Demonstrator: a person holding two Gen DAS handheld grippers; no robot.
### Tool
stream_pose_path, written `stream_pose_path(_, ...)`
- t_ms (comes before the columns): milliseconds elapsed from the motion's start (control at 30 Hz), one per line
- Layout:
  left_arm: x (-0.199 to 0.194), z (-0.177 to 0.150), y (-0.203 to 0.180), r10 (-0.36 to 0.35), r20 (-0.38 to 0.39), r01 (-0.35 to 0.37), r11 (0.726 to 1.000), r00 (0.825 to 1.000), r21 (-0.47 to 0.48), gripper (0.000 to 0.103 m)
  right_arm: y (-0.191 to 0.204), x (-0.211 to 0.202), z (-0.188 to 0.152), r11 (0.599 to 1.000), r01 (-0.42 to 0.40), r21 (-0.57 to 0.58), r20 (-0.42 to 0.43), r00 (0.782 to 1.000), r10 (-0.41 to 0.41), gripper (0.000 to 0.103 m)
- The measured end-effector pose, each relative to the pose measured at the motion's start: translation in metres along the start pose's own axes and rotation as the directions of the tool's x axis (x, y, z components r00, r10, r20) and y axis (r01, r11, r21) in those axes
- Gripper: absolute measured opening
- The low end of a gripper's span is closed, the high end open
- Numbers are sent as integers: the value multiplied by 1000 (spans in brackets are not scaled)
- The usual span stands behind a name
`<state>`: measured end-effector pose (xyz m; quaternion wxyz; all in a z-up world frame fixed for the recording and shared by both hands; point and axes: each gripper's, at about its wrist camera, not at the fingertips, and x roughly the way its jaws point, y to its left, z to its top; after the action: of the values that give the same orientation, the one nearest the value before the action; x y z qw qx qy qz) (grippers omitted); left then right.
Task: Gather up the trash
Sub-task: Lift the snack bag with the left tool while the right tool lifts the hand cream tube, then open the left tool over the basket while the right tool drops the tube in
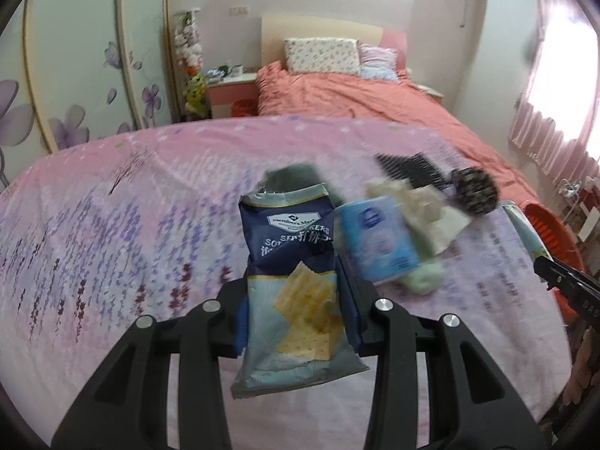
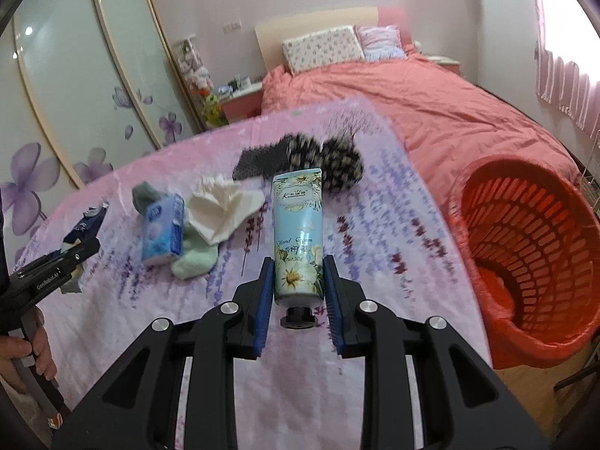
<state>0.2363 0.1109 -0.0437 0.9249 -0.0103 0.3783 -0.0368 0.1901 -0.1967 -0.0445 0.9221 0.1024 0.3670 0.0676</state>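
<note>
Cracker wrapper (image 1: pixel 296 288) pinched in left gripper (image 1: pixel 296 300), lifted off cloth (image 1: pixel 112 225) for binning. Hand-cream tube (image 2: pixel 299 240) clamped in right gripper (image 2: pixel 299 292), near cloth's right edge beside orange basket (image 2: pixel 525 243).

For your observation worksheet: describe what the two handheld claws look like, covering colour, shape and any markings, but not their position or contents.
Both are matte black plastic, built from angular linkage arms with cut-out windows and silver round bolts at the joints. The right claw has two flat fingers lined with ribbed blue pads. The left claw matches, with blue showing at its finger edges. Seen from the right camera, its side carries small white lettering, too blurred to read fully. No cables show.
</note>
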Motion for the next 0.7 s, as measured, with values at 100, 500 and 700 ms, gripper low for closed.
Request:
stream_pose_path(100,-14,9,-22,-51,31,51,999,998,11,39,-8,-18,6,1000,12,18,60,998,-13,26)
stream_pose_path(500,-34,35,-153,-304,76,292,947,950,133,39,-77,-78,21,981,147,127,231,957,-173,26)
stream_pose_path(700,-28,40,-242,-436,43,415,879,899,234,39,-127,-88,23,957,195,215,244,938,-246,26)
